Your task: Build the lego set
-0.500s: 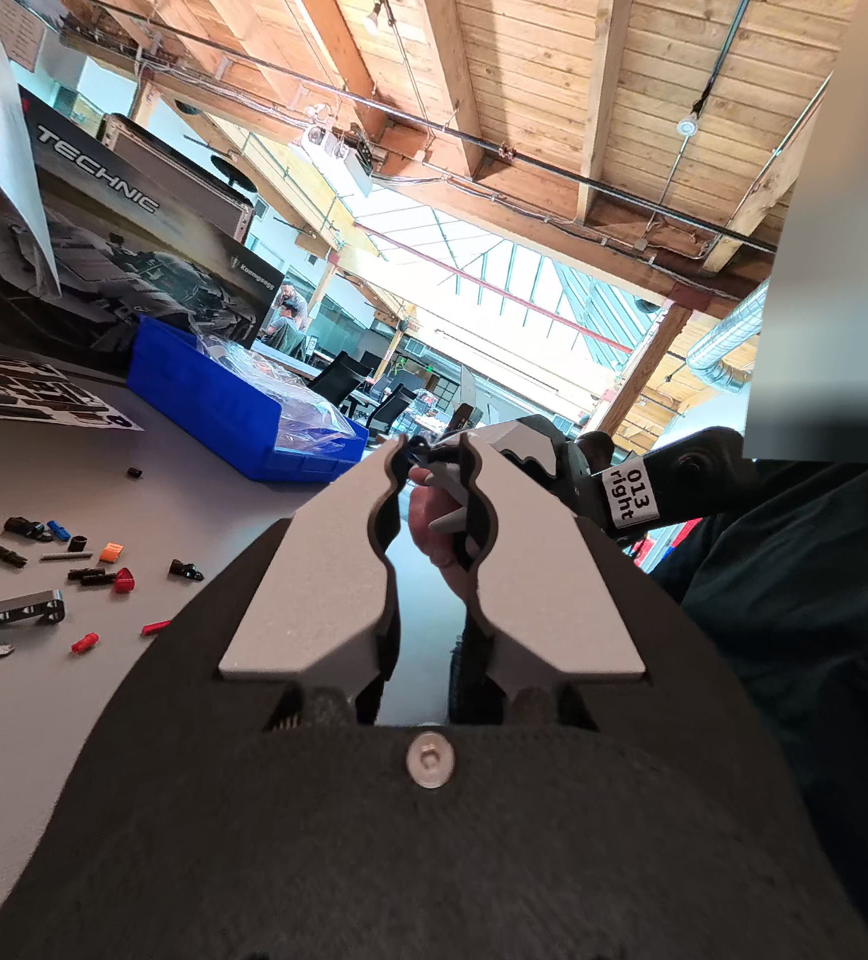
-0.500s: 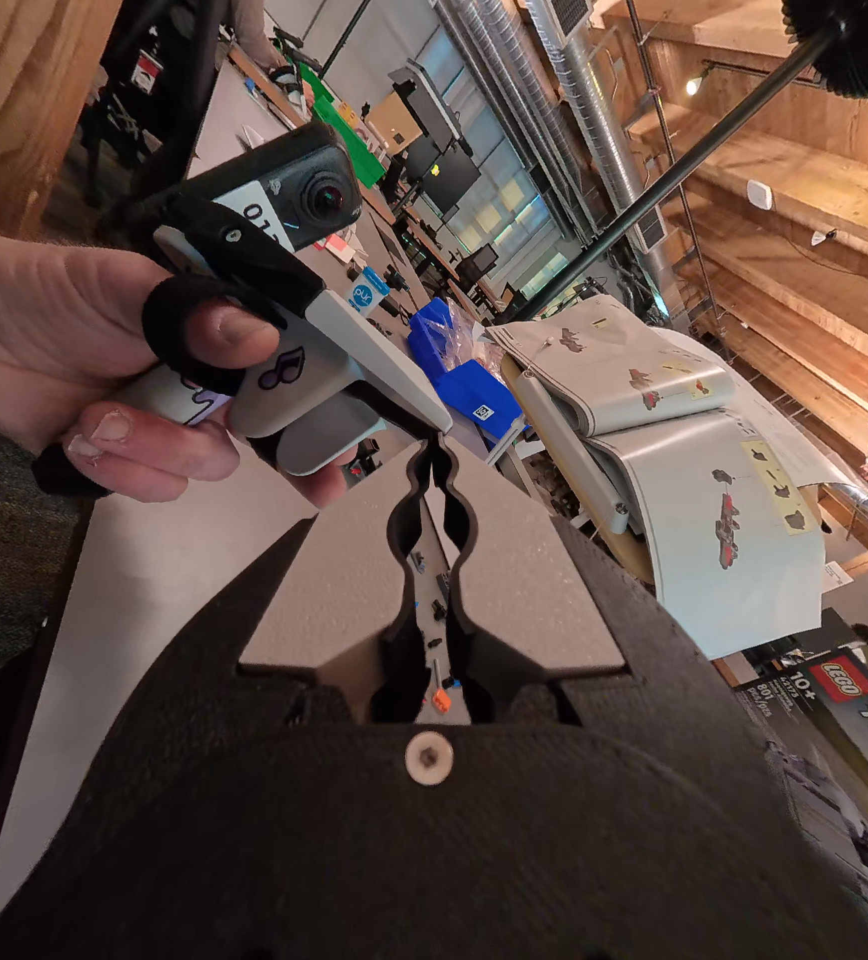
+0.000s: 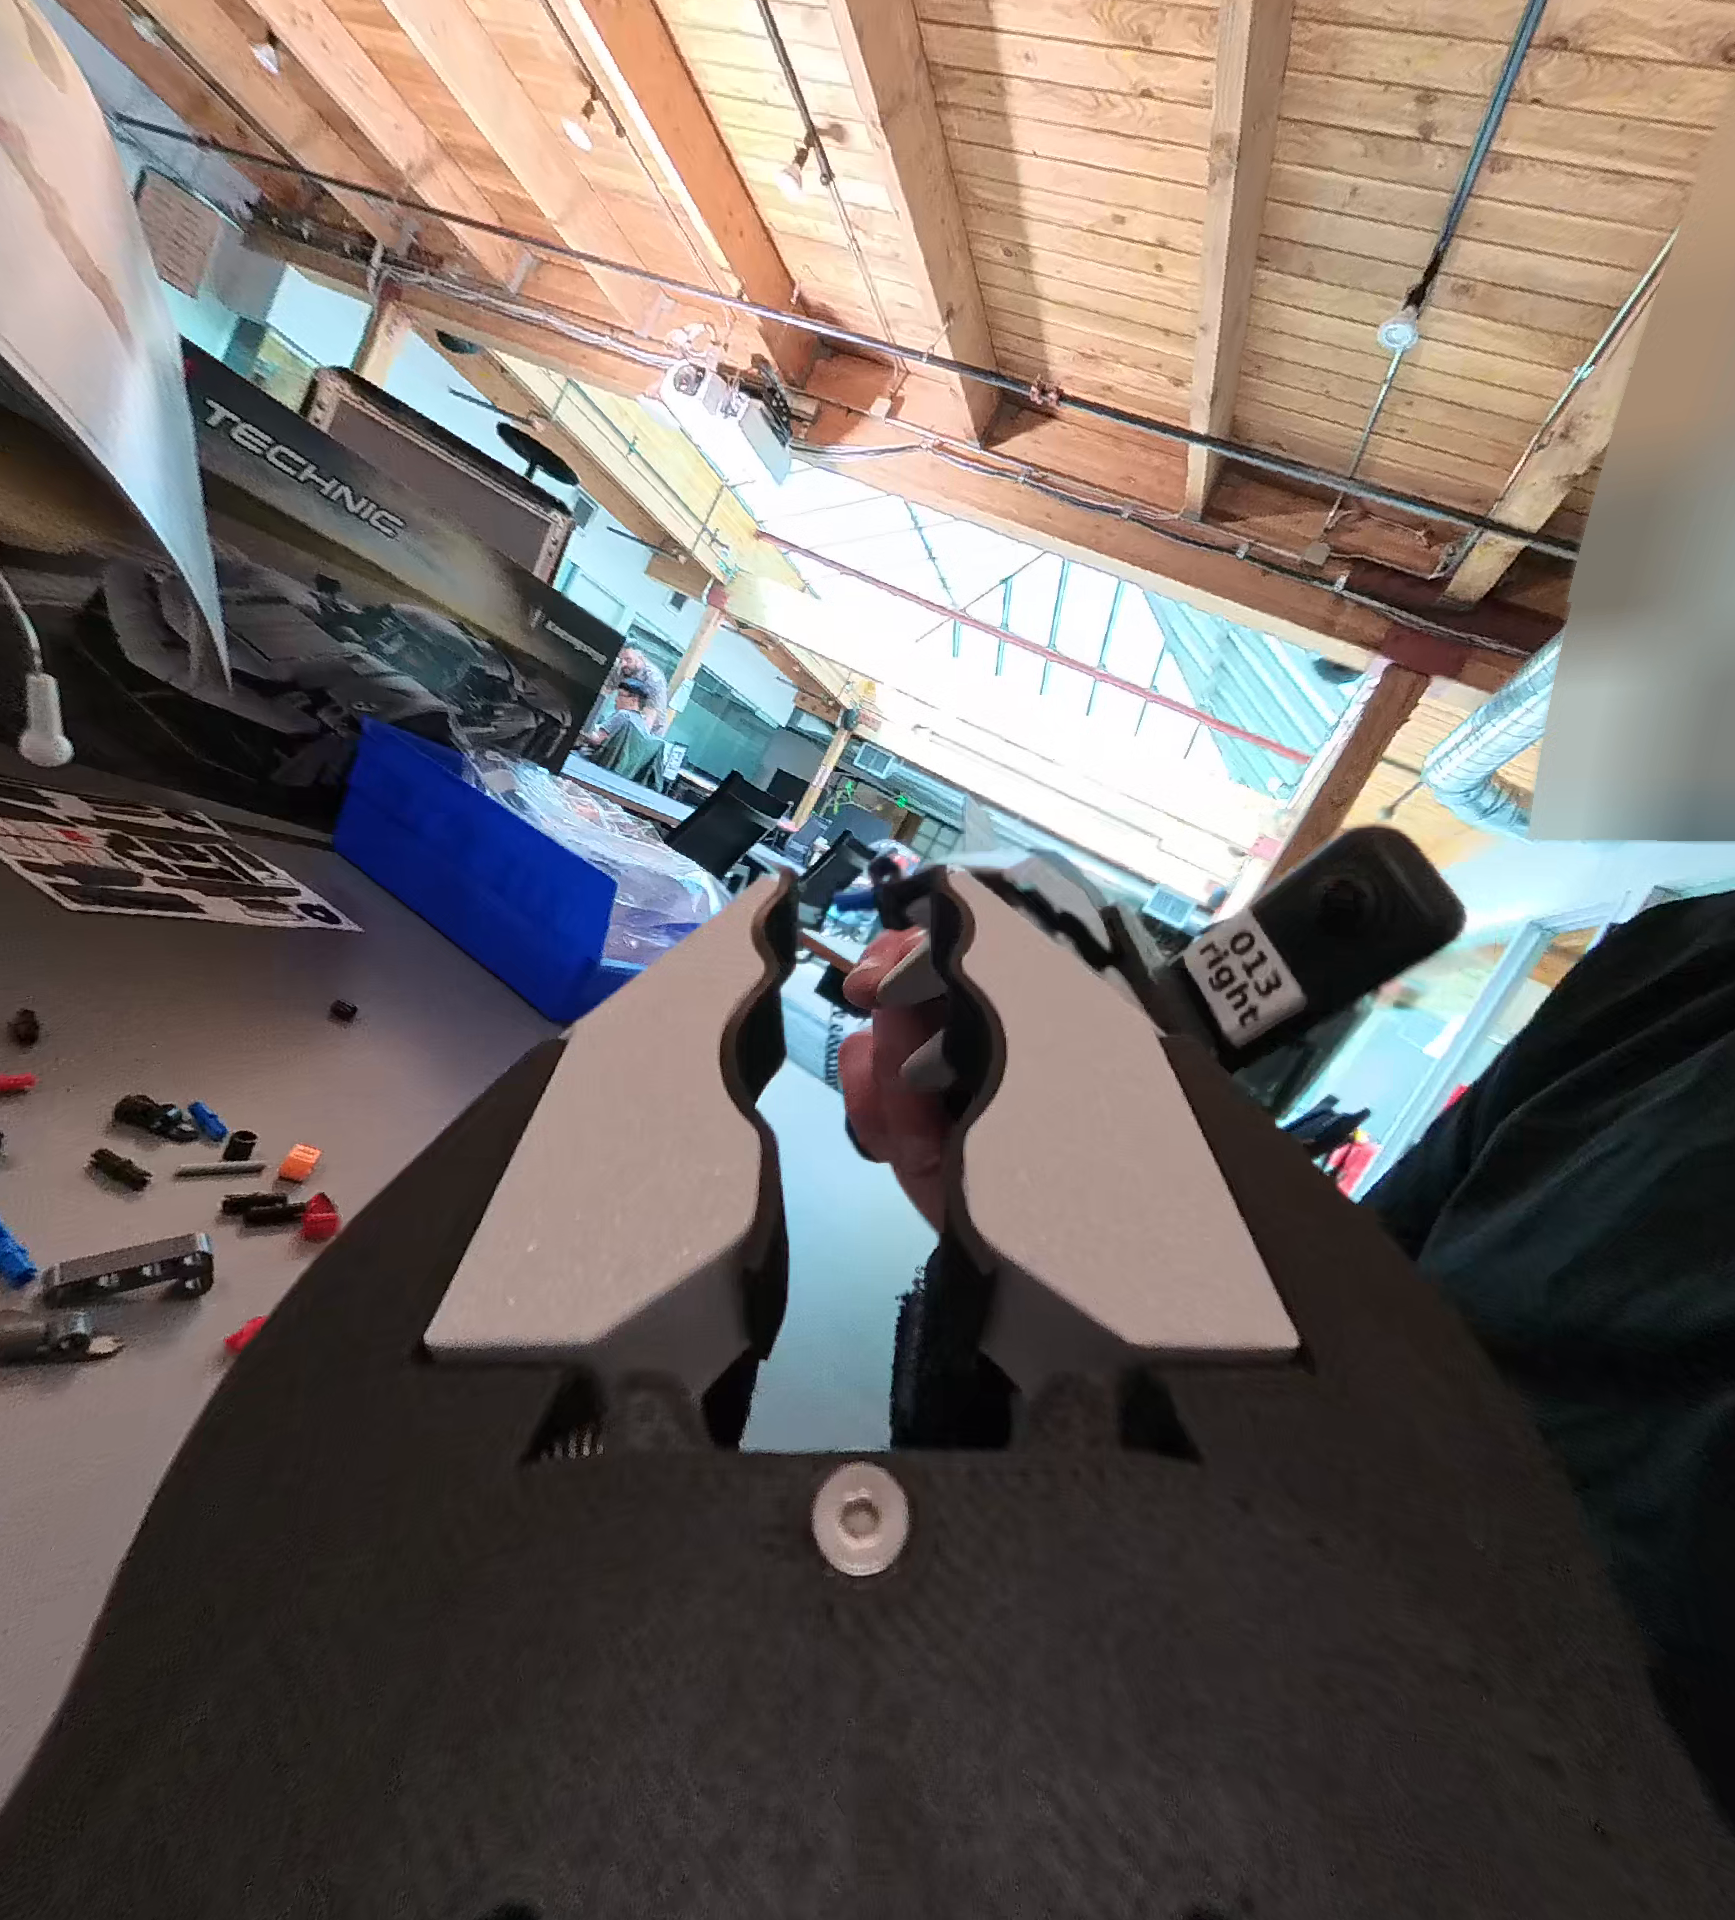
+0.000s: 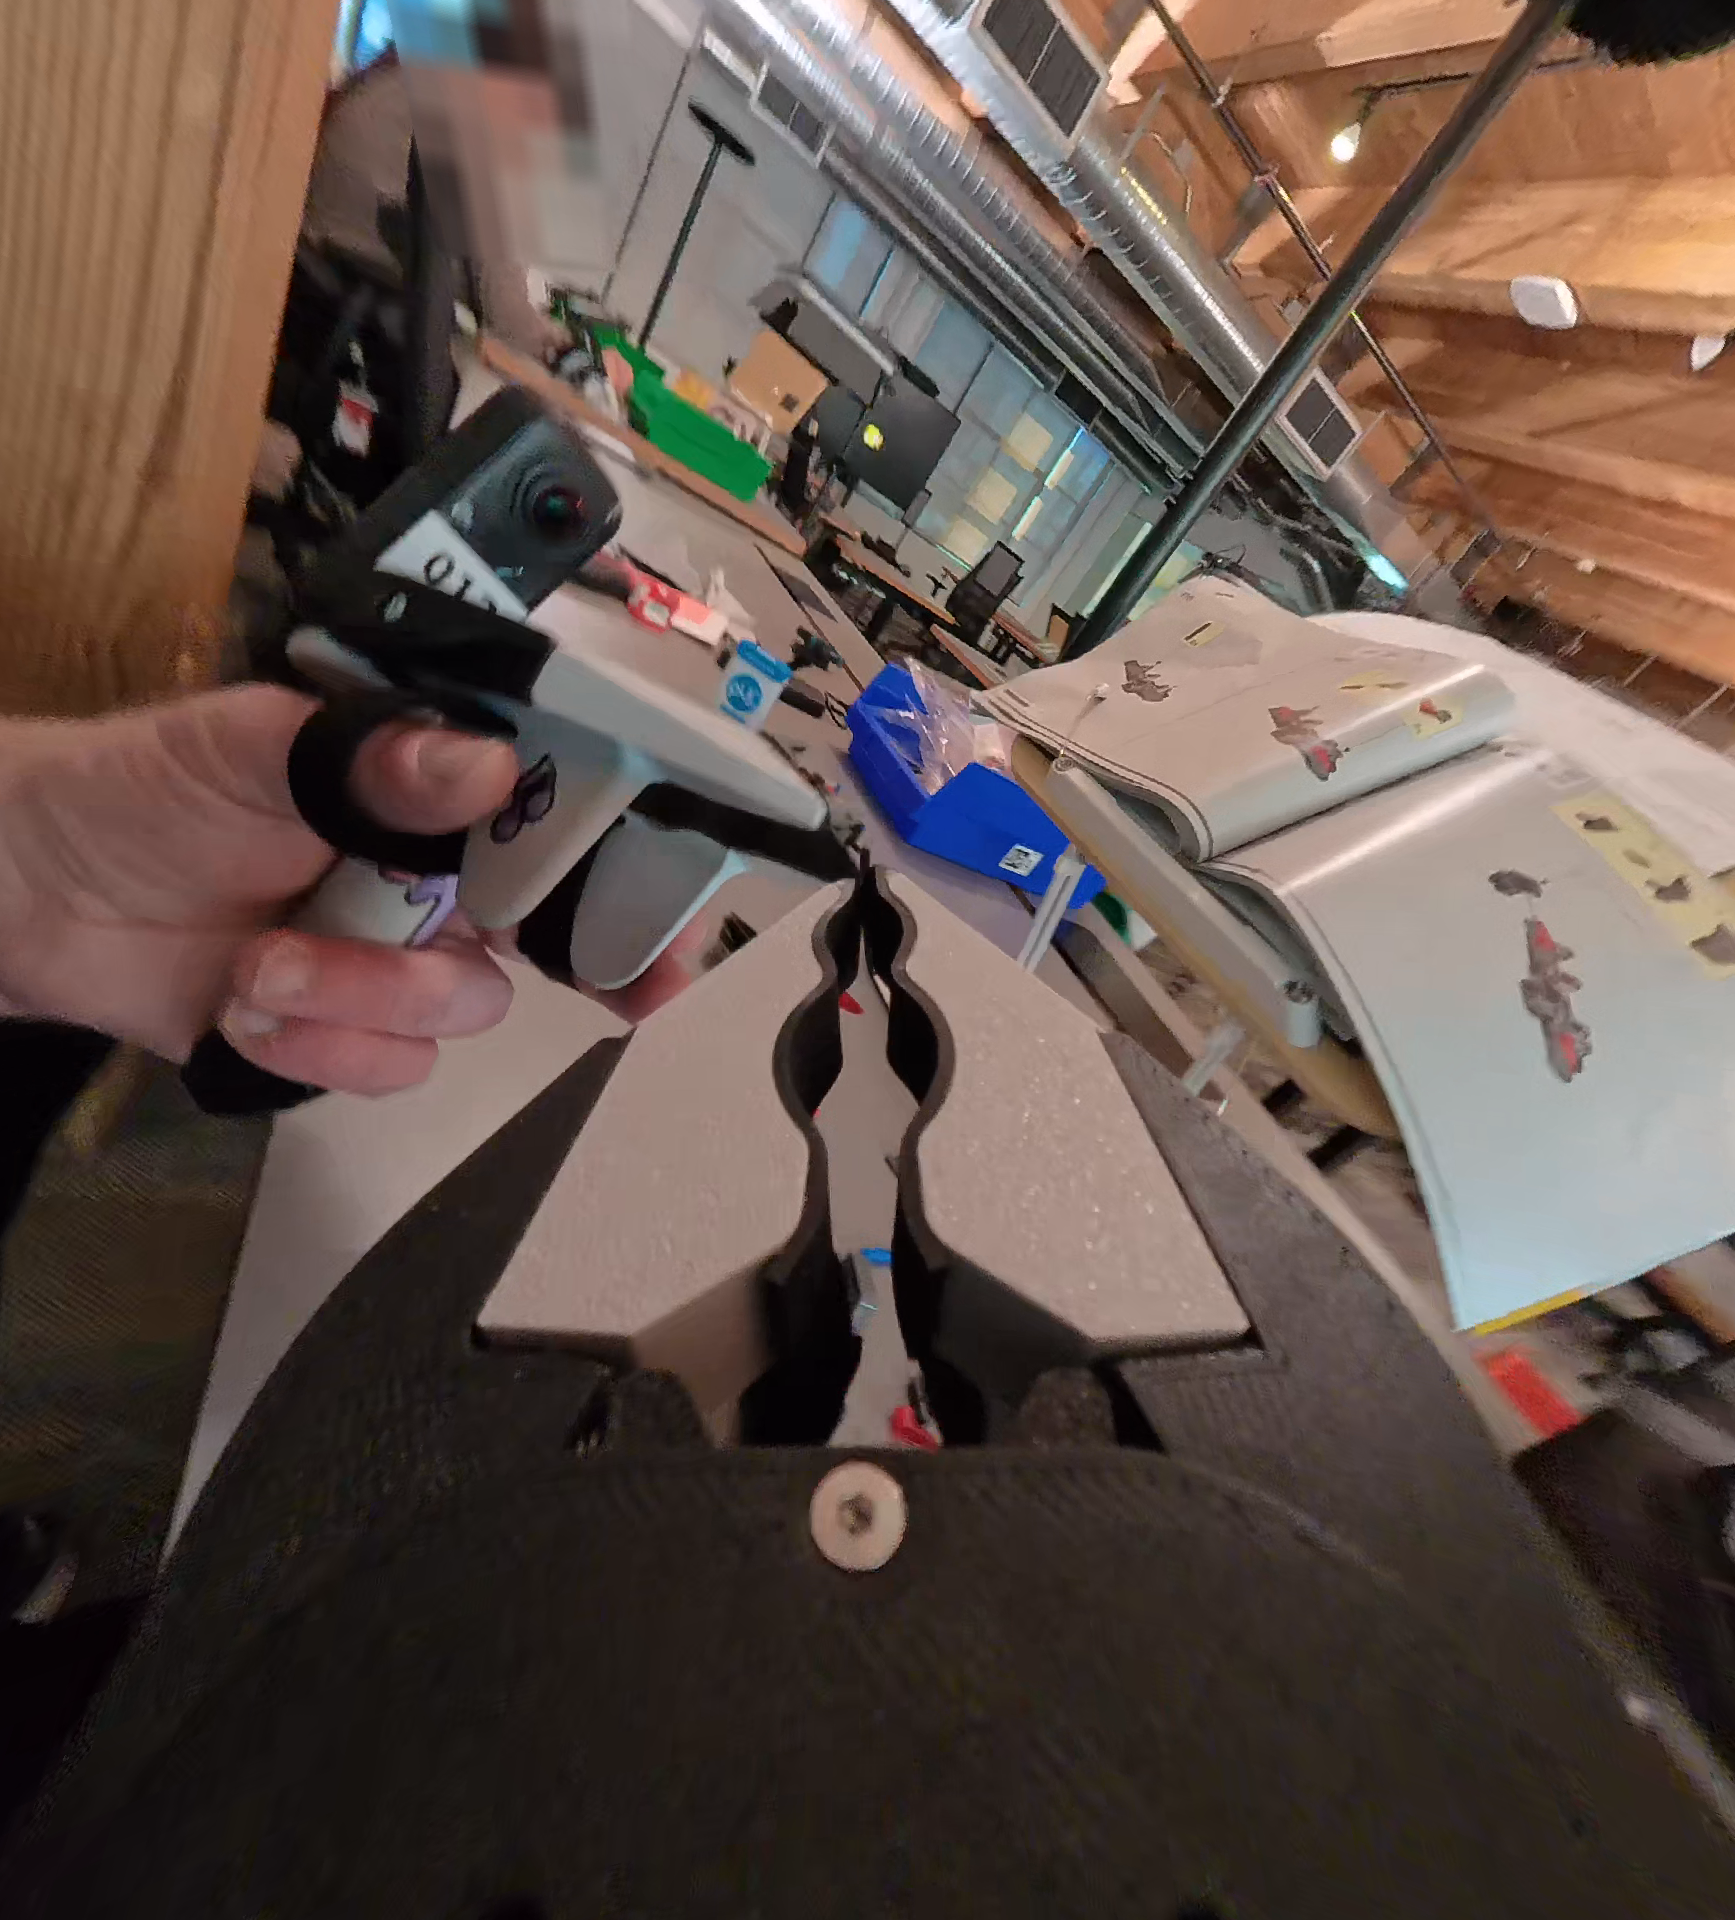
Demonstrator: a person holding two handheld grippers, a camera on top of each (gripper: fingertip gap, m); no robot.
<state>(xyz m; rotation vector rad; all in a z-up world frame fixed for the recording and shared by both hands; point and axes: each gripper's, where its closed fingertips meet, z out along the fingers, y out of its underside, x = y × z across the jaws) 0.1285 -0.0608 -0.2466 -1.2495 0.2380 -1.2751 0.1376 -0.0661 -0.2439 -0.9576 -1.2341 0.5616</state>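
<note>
Left wrist view: left tongs [image 3: 863, 894] gape empty; right tongs [image 4: 868, 883] nearly closed, empty; grey beam [image 3: 127, 1269] lies flat, crosswise.

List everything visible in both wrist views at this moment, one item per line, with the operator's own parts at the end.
Loose Lego pieces: count unclear, black, grey, blue, red and orange, scattered on the table at left.
Grey beam: one, flat among the pieces.
Sticker sheet: one, white with black shapes, flat on the table.
Blue bin: one, holding clear plastic bags, behind the pieces.
Lego box: one, dark, standing behind the bin.
Instruction booklet: one, grey pages, open on a stand at right.
Table: one, grey.
Left gripper: grey fingers, open, empty, raised.
Right gripper: grey fingers, tips nearly touching, empty.
Left hand: grips the left gripper's handle.
</note>
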